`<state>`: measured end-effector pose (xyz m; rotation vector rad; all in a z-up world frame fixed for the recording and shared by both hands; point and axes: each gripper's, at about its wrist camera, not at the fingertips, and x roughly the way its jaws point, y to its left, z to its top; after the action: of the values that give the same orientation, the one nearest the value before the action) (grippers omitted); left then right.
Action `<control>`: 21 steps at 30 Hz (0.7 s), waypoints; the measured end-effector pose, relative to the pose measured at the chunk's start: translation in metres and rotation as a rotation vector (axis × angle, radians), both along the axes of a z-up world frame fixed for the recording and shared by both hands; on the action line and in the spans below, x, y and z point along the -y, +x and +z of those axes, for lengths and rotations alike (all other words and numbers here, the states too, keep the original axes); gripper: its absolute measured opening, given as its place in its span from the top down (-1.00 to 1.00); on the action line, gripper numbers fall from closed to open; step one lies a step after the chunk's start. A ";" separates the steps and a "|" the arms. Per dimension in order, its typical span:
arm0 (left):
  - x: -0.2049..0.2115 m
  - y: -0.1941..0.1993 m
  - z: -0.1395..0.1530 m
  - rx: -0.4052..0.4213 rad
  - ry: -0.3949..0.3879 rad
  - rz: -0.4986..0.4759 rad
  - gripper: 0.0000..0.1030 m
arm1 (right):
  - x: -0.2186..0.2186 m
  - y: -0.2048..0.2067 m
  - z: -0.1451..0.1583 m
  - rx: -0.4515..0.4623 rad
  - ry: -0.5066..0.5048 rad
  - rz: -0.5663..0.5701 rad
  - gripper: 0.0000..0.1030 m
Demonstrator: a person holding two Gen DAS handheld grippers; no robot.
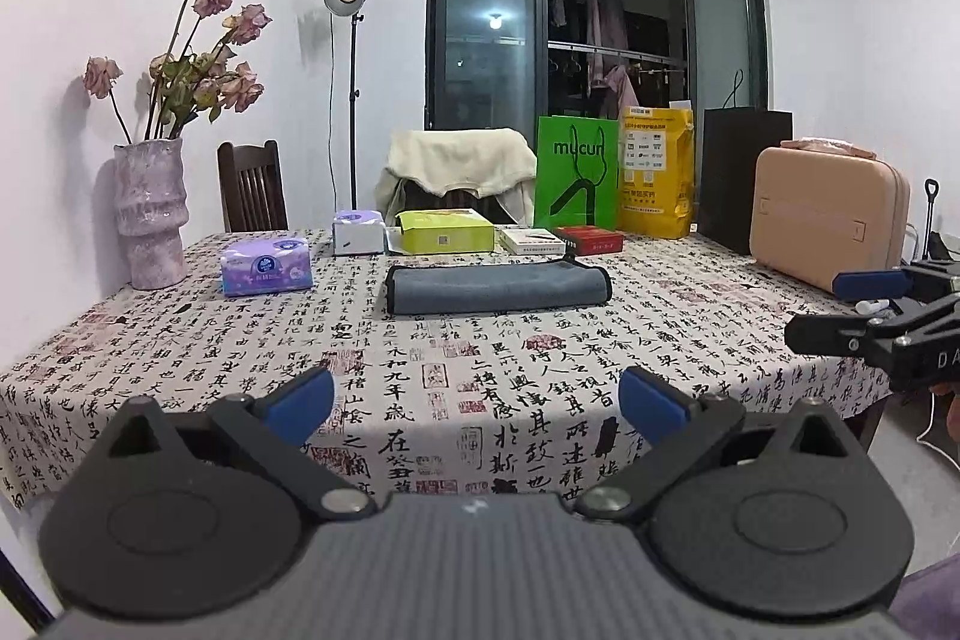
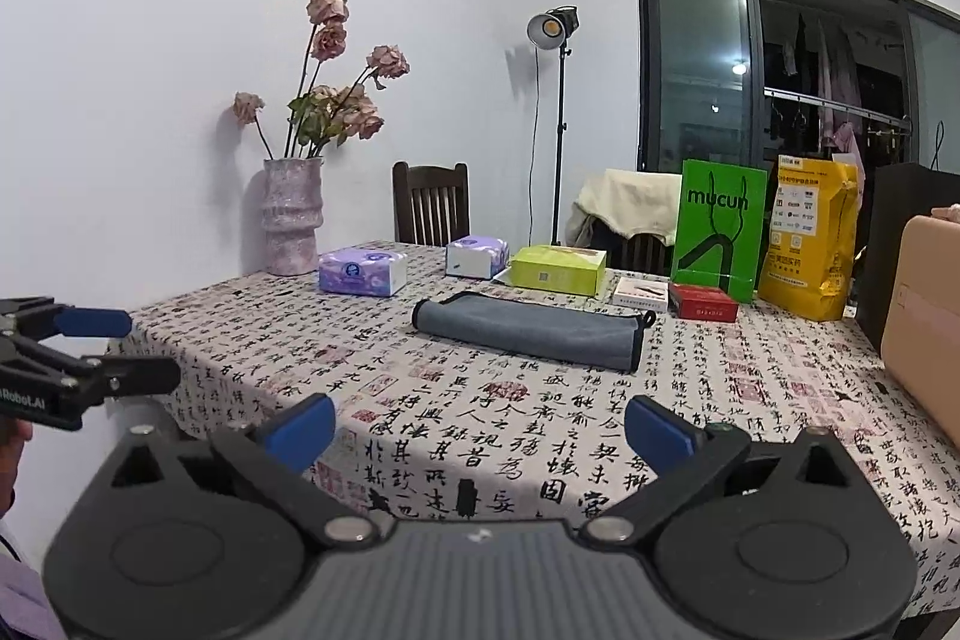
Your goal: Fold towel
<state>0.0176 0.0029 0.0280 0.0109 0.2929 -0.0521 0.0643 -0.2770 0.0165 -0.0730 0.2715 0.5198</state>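
Observation:
A grey towel [image 1: 497, 287] lies folded into a long flat strip on the calligraphy tablecloth [image 1: 420, 370], toward the far middle of the table; it also shows in the right wrist view [image 2: 528, 331]. My left gripper [image 1: 477, 403] is open and empty, held back over the table's near edge, well short of the towel. My right gripper [image 2: 480, 424] is open and empty, also near the front edge. The right gripper shows at the right edge of the left wrist view [image 1: 840, 310]. The left gripper shows at the left edge of the right wrist view [image 2: 129, 349].
Behind the towel stand tissue packs [image 1: 267, 266], a white tissue box [image 1: 358, 232], a yellow-green box [image 1: 447, 231], small boxes [image 1: 591, 239], a green bag [image 1: 577, 172], a yellow bag [image 1: 657, 172], a black bag [image 1: 744, 178]. A vase of dried roses [image 1: 150, 214] stands far left, a pink case [image 1: 828, 226] right.

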 end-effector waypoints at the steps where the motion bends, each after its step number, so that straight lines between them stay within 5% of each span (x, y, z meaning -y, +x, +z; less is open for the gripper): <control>1: 0.000 0.000 0.000 0.000 0.001 -0.001 -1.00 | 0.000 0.000 0.000 -0.001 0.002 0.001 -1.00; 21: 0.003 -0.002 0.002 0.014 0.007 -0.015 -1.00 | 0.001 -0.007 0.004 0.027 0.001 -0.017 -1.00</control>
<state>0.0159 -0.0002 0.0300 0.0208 0.2786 -0.0658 0.0574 -0.2784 0.0201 -0.0767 0.2458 0.5017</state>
